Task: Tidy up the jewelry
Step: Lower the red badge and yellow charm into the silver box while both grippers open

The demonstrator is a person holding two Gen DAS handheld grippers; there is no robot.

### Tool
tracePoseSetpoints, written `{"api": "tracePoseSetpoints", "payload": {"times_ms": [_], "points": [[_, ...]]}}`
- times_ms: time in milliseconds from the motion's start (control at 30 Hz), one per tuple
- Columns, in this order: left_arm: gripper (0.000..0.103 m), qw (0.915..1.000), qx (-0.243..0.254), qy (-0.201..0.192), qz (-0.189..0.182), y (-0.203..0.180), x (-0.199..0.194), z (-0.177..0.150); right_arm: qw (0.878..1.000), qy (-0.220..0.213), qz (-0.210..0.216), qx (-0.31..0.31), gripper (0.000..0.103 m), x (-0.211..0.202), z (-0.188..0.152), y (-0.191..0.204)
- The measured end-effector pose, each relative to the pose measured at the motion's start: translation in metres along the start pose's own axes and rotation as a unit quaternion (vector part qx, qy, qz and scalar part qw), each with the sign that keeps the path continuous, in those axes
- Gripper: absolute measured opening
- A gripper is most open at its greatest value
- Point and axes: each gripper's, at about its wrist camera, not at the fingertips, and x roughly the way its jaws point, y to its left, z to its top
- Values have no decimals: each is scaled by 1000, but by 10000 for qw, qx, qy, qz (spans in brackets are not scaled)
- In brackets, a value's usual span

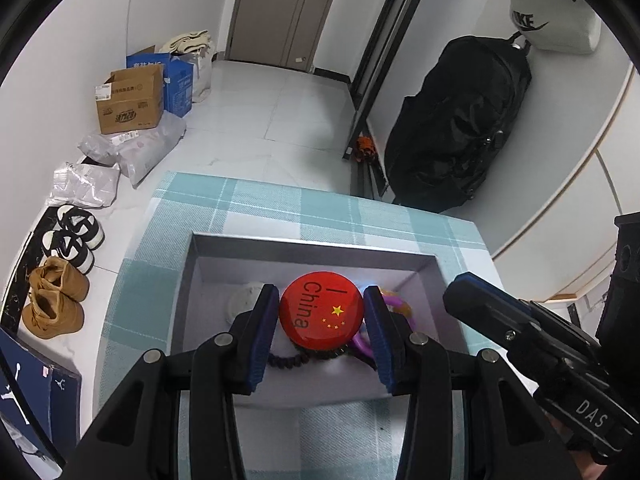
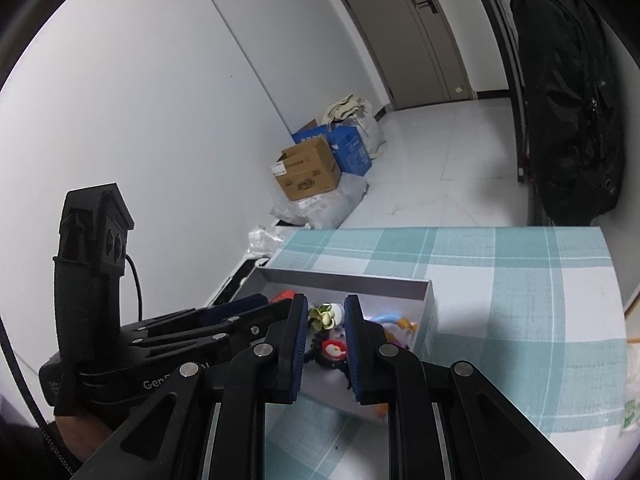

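Observation:
A grey open box point(image 1: 312, 249) sits on the teal plaid tablecloth point(image 1: 256, 204). My left gripper point(image 1: 321, 294) is shut on a round red "I China" badge point(image 1: 321, 316), held over the box. Under it lie a black hair tie point(image 1: 285, 360), a purple ring point(image 1: 394, 302) and a whitish round piece point(image 1: 244, 298). My right gripper point(image 2: 325, 303) is open over the box point(image 2: 344, 280), with a green flower clip point(image 2: 322, 317) and a black tie with a red-white charm point(image 2: 333, 350) between its fingers below. It also shows at the right of the left wrist view point(image 1: 460, 292).
Cardboard and blue boxes point(image 1: 130, 102) and plastic bags point(image 1: 132, 148) stand on the floor at the left wall, with shoes point(image 1: 54, 300) nearer. A black bag point(image 1: 460, 120) hangs on a rack at the right. A door point(image 1: 284, 8) is at the back.

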Motion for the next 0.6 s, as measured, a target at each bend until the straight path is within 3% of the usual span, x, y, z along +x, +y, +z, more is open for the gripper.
{"api": "tracePoseSetpoints", "payload": {"times_ms": [600], "points": [[38, 9998, 89, 144, -41, -1, 14, 4, 9998, 63, 43, 191, 18, 14, 3, -18]]}}
